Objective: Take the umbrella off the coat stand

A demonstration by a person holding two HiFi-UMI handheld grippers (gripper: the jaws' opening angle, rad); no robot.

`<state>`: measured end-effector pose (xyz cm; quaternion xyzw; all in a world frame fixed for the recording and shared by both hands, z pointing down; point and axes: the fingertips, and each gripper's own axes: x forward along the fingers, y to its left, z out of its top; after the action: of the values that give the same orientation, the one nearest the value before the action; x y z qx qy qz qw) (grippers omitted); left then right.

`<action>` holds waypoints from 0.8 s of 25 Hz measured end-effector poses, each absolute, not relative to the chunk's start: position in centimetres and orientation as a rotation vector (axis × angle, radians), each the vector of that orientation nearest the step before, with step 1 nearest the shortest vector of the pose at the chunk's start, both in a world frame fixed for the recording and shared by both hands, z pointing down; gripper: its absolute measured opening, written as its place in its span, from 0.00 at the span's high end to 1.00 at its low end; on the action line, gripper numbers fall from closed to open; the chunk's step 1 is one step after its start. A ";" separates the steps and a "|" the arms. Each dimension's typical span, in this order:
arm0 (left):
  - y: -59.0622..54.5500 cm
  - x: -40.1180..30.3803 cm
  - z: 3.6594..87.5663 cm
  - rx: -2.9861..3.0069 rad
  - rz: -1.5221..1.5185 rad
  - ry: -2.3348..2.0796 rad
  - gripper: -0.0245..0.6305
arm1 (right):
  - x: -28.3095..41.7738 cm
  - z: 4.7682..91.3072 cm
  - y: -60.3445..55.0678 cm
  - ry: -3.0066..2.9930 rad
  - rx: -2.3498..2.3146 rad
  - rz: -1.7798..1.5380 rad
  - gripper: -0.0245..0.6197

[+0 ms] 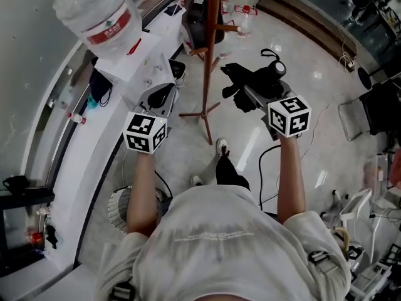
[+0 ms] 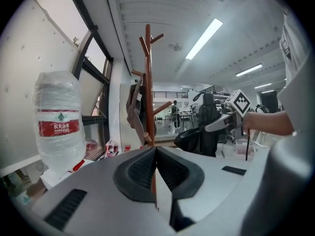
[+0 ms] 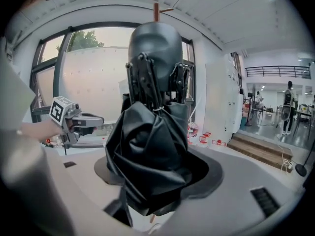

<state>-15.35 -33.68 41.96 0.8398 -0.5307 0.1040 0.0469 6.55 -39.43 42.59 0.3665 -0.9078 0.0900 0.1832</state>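
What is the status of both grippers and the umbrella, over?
Left gripper shut, empty. Right gripper shut on umbrella. Umbrella off coat stand, held beside it. Nothing blocking.

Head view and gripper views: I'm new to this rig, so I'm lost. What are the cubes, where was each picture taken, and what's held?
A person wears a head camera looking down: the head view. They hold two two-jaw grippers; the marker cubes belong to these. A camera on each gripper gives the other views. The left gripper is shut and empty. The right gripper grips a folded black umbrella beside the wooden coat stand. A large water bottle stands at left.
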 end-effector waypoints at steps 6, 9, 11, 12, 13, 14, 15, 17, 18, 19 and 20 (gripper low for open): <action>-32.2 -14.2 39.8 2.644 0.289 -1.590 0.94 | 10.1 41.7 -34.1 -2.520 1.132 0.246 0.51; -31.4 -13.1 39.0 2.684 0.281 -1.562 0.94 | 11.8 41.2 -31.9 -2.505 1.187 0.241 0.52; -30.8 -12.3 38.7 2.710 0.287 -1.540 0.94 | 12.7 41.0 -30.5 -2.496 1.224 0.238 0.52; -30.6 -11.9 38.5 2.721 0.292 -1.531 0.94 | 13.2 40.9 -29.9 -2.492 1.240 0.234 0.52; -30.4 -11.7 38.3 2.731 0.294 -1.524 0.94 | 13.5 40.8 -29.4 -2.488 1.254 0.230 0.52; -30.3 -11.5 38.1 2.739 0.295 -1.518 0.94 | 13.8 40.6 -29.0 -2.485 1.267 0.223 0.52; -30.2 -11.3 38.0 2.745 0.293 -1.514 0.94 | 14.0 40.5 -28.6 -2.483 1.279 0.218 0.52; -29.9 -11.1 37.7 2.753 0.287 -1.510 0.94 | 14.4 40.3 -27.9 -2.480 1.298 0.207 0.52; -29.7 -11.0 37.5 2.757 0.284 -1.508 0.94 | 14.6 40.1 -27.5 -2.480 1.306 0.201 0.52; -29.4 -10.8 37.3 2.762 0.282 -1.507 0.94 | 14.7 40.0 -27.2 -2.479 1.312 0.193 0.52; -29.3 -10.7 37.1 2.767 0.280 -1.506 0.94 | 14.9 39.9 -26.9 -2.478 1.316 0.185 0.52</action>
<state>-10.71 -29.26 37.13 0.8749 -0.4761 0.0885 -0.0107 14.85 -26.92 39.85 0.4618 -0.8692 0.0650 0.1641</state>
